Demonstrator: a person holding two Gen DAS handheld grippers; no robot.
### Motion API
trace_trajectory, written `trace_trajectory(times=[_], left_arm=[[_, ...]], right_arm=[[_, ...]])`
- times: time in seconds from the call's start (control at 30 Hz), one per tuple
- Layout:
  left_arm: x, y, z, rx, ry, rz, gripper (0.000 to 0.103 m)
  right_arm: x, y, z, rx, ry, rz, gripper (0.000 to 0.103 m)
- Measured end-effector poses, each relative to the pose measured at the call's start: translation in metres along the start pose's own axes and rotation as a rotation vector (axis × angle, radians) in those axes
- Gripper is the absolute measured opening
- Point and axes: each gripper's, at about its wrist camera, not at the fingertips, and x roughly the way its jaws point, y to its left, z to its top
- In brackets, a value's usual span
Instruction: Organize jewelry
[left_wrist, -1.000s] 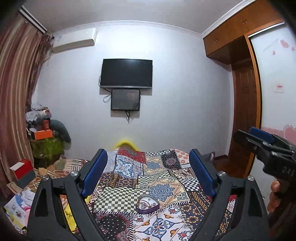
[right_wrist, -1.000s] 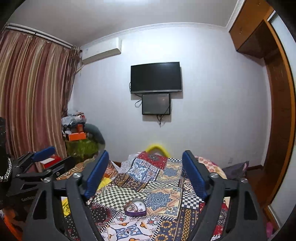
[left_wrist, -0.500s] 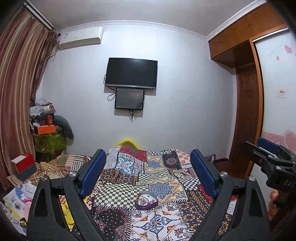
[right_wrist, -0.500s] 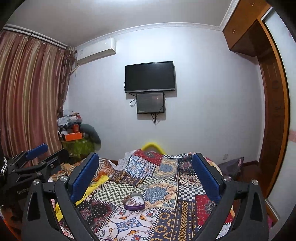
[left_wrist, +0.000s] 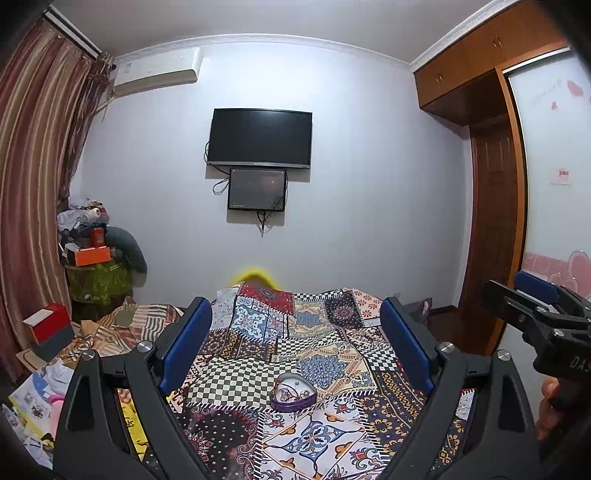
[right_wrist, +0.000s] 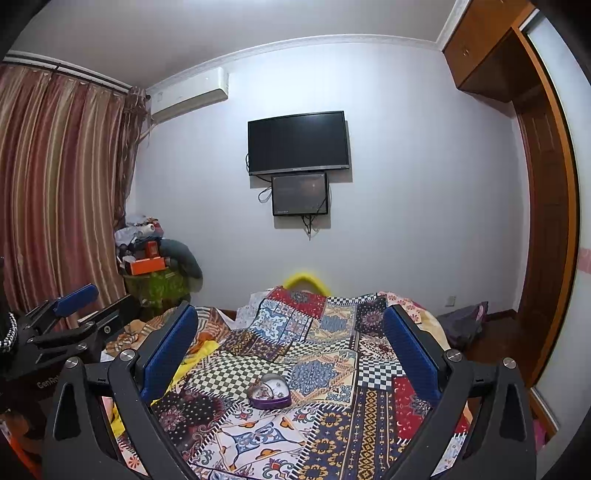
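Both sets of tongs hang level above the near end of the bed (left_wrist: 332, 339), side by side and apart. The left tongs (left_wrist: 295, 354) are spread wide with nothing between the blue pads, and so are the right tongs (right_wrist: 291, 354). The purple heart-shaped jewelry box (left_wrist: 293, 392) sits open on the patchwork quilt (right_wrist: 332, 369), jewelry inside, ahead of both and touched by neither.
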Motion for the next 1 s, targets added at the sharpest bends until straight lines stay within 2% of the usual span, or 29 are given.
trace_trajectory(times=[1.0], left_arm=[[0.0069, 0.0037, -0.0024, 0.002, 0.032, -0.023, 0.092]], right_arm=[[-0.001, -0.005, 0.0032, 0.019, 0.027, 0.003, 0.1]])
